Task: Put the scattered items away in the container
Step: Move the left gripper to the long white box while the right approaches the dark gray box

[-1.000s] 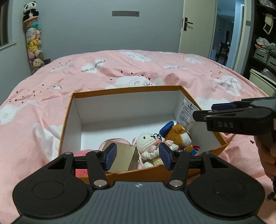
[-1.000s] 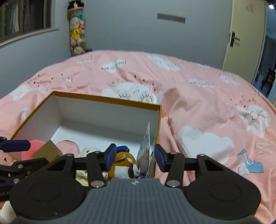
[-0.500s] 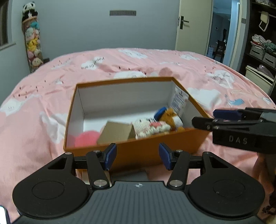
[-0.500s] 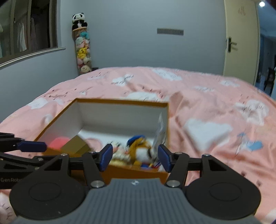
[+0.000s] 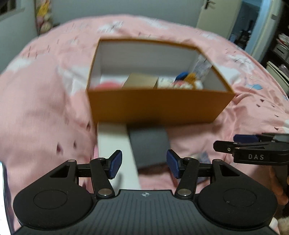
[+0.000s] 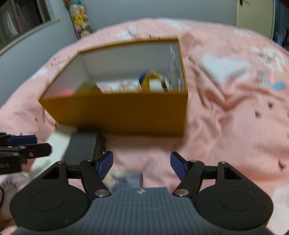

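The orange box [image 5: 159,106] stands on the pink bedspread, holding a pink item [image 5: 108,85], a brown carton [image 5: 142,81] and plush toys [image 5: 187,81]. Against its front wall lie a long white box [image 5: 115,150] and a dark grey box [image 5: 150,144]. My left gripper [image 5: 144,164] hovers open over these two, gripping nothing. My right gripper [image 6: 141,165] is to the right, its jaws opening over bare bedspread. A small blurred blue and yellow item [image 6: 124,179] lies just below them, not held. Both views are blurred by motion.
The pink bedspread [image 6: 225,112] has loose folds to the right of the orange box [image 6: 117,115]. Each gripper shows in the other's view: the right gripper [image 5: 227,141] and the left gripper [image 6: 41,144]. A hanging column of plush toys [image 6: 81,19] and a door [image 5: 216,14] are far behind.
Both grippers have drawn back from over the orange box and tilted down. The white and grey boxes have come into view. The right jaws stand wider than before.
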Motion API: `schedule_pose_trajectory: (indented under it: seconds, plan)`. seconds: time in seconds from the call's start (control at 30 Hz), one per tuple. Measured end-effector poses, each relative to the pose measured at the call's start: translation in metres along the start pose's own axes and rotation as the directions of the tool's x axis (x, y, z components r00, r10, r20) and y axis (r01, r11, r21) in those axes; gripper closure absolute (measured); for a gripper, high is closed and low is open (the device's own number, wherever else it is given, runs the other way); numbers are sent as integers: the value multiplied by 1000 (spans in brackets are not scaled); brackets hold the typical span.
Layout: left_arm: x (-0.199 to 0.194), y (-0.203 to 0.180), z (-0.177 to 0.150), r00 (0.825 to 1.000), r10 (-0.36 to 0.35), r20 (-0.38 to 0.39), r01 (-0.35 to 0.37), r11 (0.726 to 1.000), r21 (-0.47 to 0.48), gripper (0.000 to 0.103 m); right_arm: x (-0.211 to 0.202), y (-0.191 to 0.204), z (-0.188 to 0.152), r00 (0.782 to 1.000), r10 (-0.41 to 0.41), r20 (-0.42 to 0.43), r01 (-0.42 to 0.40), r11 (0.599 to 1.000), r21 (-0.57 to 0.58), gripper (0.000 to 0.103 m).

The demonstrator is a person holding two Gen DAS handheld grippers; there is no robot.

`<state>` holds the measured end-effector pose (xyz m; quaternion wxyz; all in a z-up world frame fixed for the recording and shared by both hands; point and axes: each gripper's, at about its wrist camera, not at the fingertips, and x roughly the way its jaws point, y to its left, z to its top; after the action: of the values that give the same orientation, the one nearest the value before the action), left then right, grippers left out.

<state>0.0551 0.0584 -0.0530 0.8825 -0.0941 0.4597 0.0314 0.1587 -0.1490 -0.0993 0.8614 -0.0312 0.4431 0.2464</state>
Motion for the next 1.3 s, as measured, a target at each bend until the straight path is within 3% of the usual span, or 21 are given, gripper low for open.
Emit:
schedule_pose_trajectory:
  seconds: [0.17, 0.4, 0.8, 1.03, 1.3]
  plan:
    - [5, 13, -12, 998, -8, -68, 4, 999, -51, 39, 14, -4, -15, 995, 19, -97, -15, 999, 39, 31]
    - [5, 13, -13, 998, 8, -70, -12, 999, -48, 39, 16, 6, -17, 994, 32, -109, -31, 1000, 5, 31]
    - [15, 26, -7, 990, 117, -84, -123, 990, -68, 39, 28, 23, -6, 990, 48, -131, -60, 994, -91, 31]
    - [34, 43, -5, 985, 61, -162, -83, 988, -128, 39, 38, 40, 6, 989, 70, -128, -89, 984, -151, 31]
    - [50, 59, -2, 983, -41, -181, -3, 971, -238, 39, 48, 52, 8, 986, 94, -140, -119, 976, -182, 31]
